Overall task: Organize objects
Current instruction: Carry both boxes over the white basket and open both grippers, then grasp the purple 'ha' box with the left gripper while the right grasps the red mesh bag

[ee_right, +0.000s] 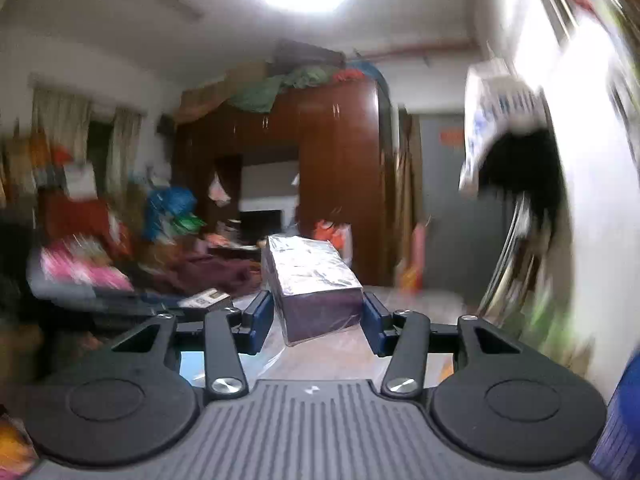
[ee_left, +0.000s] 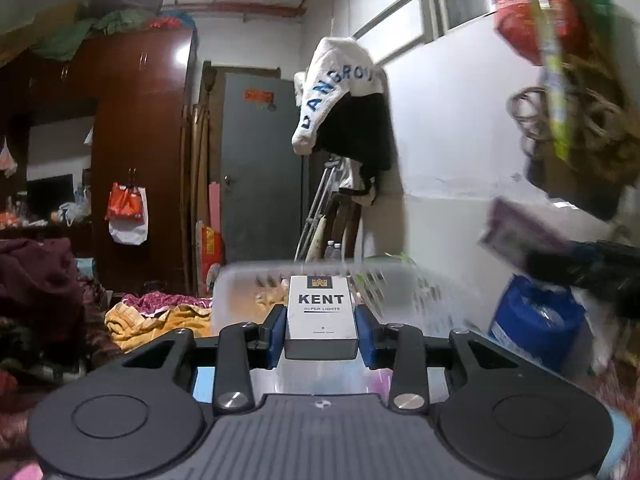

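My left gripper [ee_left: 321, 334] is shut on a white KENT cigarette pack [ee_left: 321, 312], held upright between the blue pads. A clear plastic bin [ee_left: 320, 292] lies just beyond and below the pack. My right gripper [ee_right: 317, 320] is shut on a purple box wrapped in shiny film [ee_right: 312, 280], held tilted in the air. In the left wrist view the right gripper [ee_left: 584, 268] with the purple box [ee_left: 516, 236] shows at the right edge, blurred. In the right wrist view the left gripper with its pack [ee_right: 204, 300] shows low at the left.
A brown wardrobe [ee_left: 136, 136] and a grey door [ee_left: 260, 160] stand at the back. Clothes hang on a rail [ee_left: 340, 96] by the white wall. Heaped clothes [ee_left: 160, 316] lie at the left. A blue bag [ee_left: 536, 320] sits at the right.
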Demonstrator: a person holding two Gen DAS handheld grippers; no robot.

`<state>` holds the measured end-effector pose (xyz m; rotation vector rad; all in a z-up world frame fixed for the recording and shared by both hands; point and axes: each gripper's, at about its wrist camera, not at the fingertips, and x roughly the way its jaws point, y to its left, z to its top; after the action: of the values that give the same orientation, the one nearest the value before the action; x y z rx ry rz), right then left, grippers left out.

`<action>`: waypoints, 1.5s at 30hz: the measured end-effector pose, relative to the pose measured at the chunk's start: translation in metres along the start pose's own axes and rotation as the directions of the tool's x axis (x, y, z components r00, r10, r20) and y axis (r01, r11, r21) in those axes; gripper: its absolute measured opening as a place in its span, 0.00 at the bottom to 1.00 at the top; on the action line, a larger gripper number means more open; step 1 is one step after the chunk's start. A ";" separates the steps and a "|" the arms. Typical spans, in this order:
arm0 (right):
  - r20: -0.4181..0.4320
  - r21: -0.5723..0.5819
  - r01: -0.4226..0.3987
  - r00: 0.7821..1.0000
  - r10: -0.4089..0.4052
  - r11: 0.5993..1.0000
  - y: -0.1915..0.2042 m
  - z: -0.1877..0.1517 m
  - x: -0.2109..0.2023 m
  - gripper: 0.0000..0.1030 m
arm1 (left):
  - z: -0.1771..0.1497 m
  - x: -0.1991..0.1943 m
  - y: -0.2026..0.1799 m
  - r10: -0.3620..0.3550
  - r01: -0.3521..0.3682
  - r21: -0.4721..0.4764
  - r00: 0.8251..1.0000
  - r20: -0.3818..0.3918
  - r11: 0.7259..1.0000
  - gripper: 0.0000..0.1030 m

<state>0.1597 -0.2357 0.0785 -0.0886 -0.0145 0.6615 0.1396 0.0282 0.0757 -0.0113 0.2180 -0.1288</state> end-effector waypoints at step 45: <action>-0.387 0.150 0.036 0.922 0.025 0.988 0.023 -0.115 -0.014 0.54 | -0.139 -0.041 -0.036 0.087 -0.075 0.072 0.978 -0.187 0.995 0.49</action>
<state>0.1393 -0.2355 -0.0381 -0.0693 0.4195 0.6277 0.0653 -0.0022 -0.0498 0.0743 0.4045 -0.0551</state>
